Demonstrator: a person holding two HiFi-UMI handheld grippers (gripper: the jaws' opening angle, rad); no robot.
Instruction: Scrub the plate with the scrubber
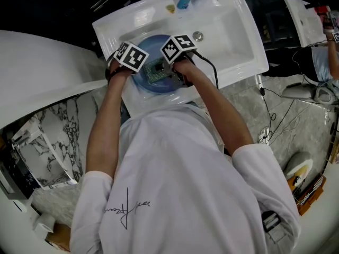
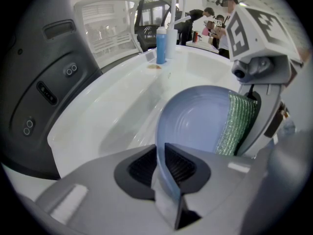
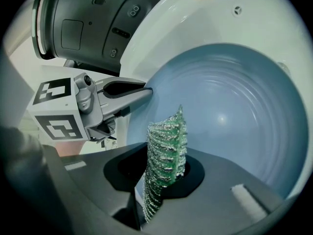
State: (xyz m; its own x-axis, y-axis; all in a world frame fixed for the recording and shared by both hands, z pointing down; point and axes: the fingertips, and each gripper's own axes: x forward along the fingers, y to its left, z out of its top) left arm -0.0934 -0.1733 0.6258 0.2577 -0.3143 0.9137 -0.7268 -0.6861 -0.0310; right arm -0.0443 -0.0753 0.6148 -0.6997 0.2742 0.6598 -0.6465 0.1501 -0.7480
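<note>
The left gripper [image 2: 164, 155] is clamped on the rim of the blue plate [image 1: 152, 45], in the upper middle of the head view, over the white sink [image 1: 233, 30]. The right gripper [image 3: 164, 168] pinches the green scrubber [image 3: 166, 141]. It would be best to rub in soft circles and hold the plate steady. A blue bottle [image 1: 184, 0] stands at the top edge.

The left gripper [image 2: 164, 156] is clamped on the near rim of the blue plate [image 2: 195, 121], held tilted over the white sink [image 2: 105, 114]. The right gripper [image 2: 250, 124] presses a green scrubber [image 2: 237, 124] against the plate's right side. A blue bottle [image 2: 161, 45] stands beside the faucet [image 2: 175, 13].
</note>
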